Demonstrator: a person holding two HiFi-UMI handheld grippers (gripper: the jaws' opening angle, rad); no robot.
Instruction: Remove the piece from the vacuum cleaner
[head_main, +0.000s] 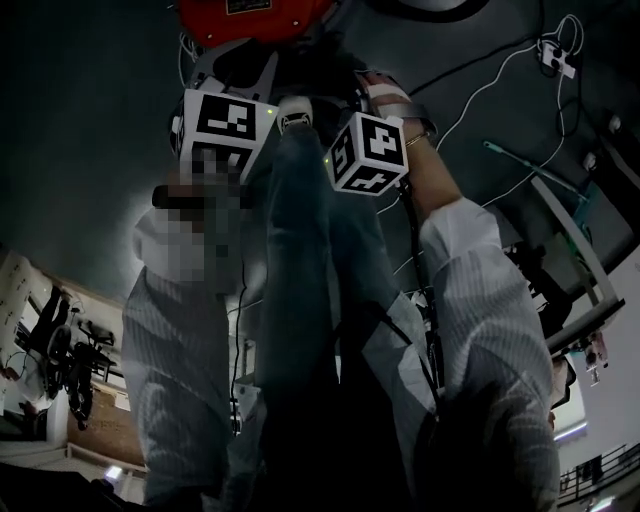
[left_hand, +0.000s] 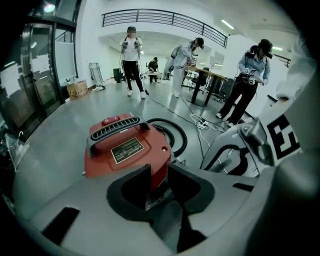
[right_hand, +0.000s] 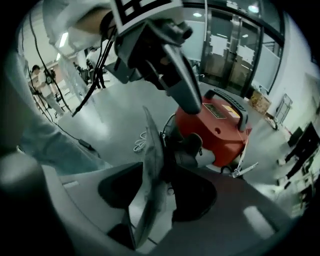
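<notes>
While both tongs hang above the vacuum cleaner (left_hand: 100, 157), which stands on the grey floor (left_hand: 50, 150) directly ahead of me, the step in hand is the approach. As far as I can judge, no piece has been detached yet.

Tong state:
- The left gripper (left_hand: 155, 186) has its jaws apart, with nothing between them but a view of the red housing.
- The right gripper (right_hand: 162, 172) also has its jaws spread and empty (the pale blade in the middle of its view looks to be its own jaw seen edge-on).

Next move, as I judge it: lower one tong onto the part to be removed, probably the dark fitting (right_hand: 189, 146) at the front of the housing. Close on it and steady the housing with the other tong. I cannot confirm which part is meant.

View coverage:
- The left gripper view shows the top of the housing: the handle (left_hand: 117, 129), the rating plate (left_hand: 127, 150) and the black hose (left_hand: 176, 131) looped behind.
- Only the right gripper view shows the front end and the fitting.
- The head view shows neither pair of jaws, only my sleeves (head_main: 480, 290) and a strip of red housing at its upper edge.
</notes>
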